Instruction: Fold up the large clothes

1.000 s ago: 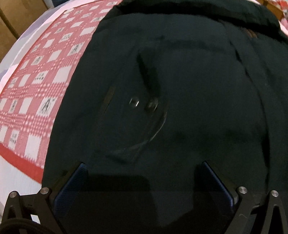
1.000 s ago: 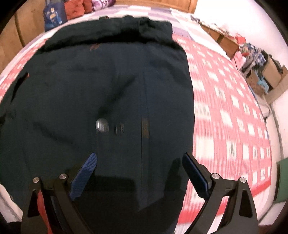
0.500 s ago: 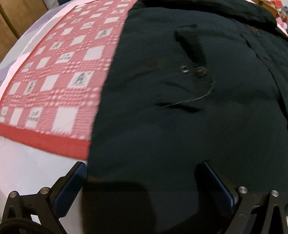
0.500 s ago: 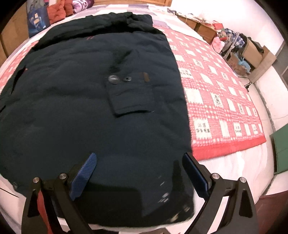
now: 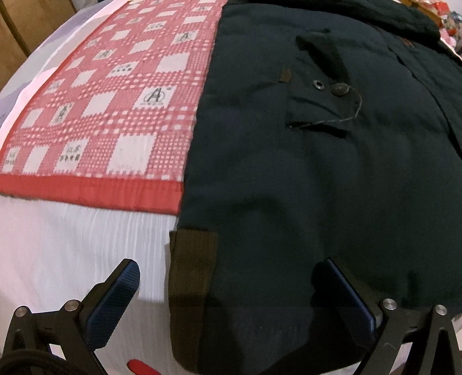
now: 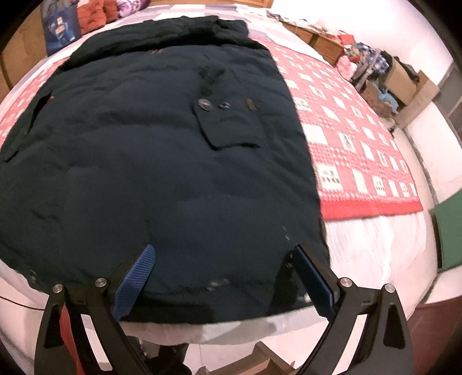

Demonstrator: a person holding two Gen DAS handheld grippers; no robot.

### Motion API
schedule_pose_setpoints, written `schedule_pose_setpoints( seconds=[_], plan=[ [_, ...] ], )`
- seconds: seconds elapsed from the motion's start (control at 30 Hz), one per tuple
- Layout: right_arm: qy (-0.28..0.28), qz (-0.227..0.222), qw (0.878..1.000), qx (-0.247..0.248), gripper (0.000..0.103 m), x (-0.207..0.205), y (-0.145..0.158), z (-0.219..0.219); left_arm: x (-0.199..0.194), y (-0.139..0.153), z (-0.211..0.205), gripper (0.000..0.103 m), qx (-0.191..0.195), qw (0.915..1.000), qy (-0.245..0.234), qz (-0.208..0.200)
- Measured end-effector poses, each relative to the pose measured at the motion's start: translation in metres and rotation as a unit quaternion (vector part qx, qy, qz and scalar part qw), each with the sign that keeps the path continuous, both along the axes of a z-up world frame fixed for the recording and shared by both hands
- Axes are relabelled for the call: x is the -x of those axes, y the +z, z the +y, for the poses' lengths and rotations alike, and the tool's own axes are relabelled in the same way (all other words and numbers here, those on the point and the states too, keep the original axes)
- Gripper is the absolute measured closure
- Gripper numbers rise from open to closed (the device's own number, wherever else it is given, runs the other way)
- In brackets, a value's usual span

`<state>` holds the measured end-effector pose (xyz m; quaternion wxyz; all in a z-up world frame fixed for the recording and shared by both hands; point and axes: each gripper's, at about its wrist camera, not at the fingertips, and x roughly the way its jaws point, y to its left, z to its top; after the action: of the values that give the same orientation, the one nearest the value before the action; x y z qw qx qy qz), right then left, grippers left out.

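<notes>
**Dark coat laid flat, folding not yet begun**

The dark coat [image 6: 161, 161] is spread front-up across the bed, its hem at the near edge, where it overhangs the white sheet [image 5: 72, 245]. No fold can be seen in either view, so the task is judged to be at its start: the garment has been laid out, and every fold is left to be made.

Nearest the cameras, both tools are held just above the hem. The left hand-held gripper [image 5: 228, 297] is spread wide and grasps nothing; the near left corner of the coat, with its brown band [image 5: 192, 277], lies between its blue pads. The right hand-held gripper [image 6: 223, 277] is likewise spread wide and empty, set over the hem near the coat's near right corner.

Farther in, a flapped pocket [image 6: 231, 128] with a button [image 6: 205, 104] and a snap is seen on the right half, and its mate [image 5: 320, 109] on the left half. Farther still, the collar or hood [image 6: 179, 30] is bunched at the far end.

The red checked blanket [image 6: 355, 150] is exposed on both sides of the coat. At the far left of the bed some coloured items [image 6: 95, 17] are piled; these cannot be told apart.
</notes>
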<state>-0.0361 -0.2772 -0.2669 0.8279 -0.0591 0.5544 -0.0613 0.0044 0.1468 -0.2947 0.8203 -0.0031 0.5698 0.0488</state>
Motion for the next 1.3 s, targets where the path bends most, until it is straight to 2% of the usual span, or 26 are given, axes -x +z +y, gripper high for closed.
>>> schedule_pose_setpoints(
  seconds=[0.33, 0.5, 0.57, 0.63, 0.7, 0.8, 0.9, 1.1, 1.3],
  plan=[
    [-0.024, 0.007, 1.0, 0.017, 0.006, 0.029, 0.0, -0.016, 0.036, 0.006, 0.017, 0.0, 0.001, 0.9999, 0.01, -0.008],
    [-0.026, 0.01, 0.999, 0.015, 0.006, 0.042, -0.002, -0.014, 0.062, 0.01, 0.02, 0.0, -0.022, 0.9996, 0.011, -0.011],
    [-0.024, 0.011, 1.0, 0.015, 0.006, 0.047, -0.003, -0.015, 0.071, 0.008, 0.022, 0.0, -0.04, 0.999, 0.02, -0.005],
    [-0.022, 0.012, 1.0, 0.014, 0.006, 0.051, -0.003, -0.016, 0.076, 0.003, 0.028, 0.0, -0.04, 0.9986, 0.033, 0.003],
    [-0.024, 0.012, 1.0, 0.014, 0.006, 0.056, -0.004, -0.016, 0.076, 0.0, 0.031, 0.0, -0.041, 0.9983, 0.042, 0.005],
    [-0.029, 0.013, 0.999, 0.012, 0.006, 0.061, -0.006, -0.018, 0.069, 0.001, 0.029, 0.0, -0.052, 0.9978, 0.04, -0.009],
    [-0.03, 0.009, 0.999, 0.013, 0.006, 0.066, -0.005, -0.021, 0.054, 0.005, 0.031, 0.0, -0.052, 0.9963, 0.06, -0.032],
    [-0.04, 0.0, 0.999, 0.022, 0.006, 0.07, -0.005, -0.027, 0.025, 0.0, 0.023, 0.0, -0.1, 0.9927, 0.055, -0.041],
    [-0.064, -0.006, 0.997, 0.037, 0.006, 0.078, -0.009, -0.05, 0.025, 0.001, 0.026, 0.0, -0.094, 0.9915, 0.076, -0.047]
  ],
)
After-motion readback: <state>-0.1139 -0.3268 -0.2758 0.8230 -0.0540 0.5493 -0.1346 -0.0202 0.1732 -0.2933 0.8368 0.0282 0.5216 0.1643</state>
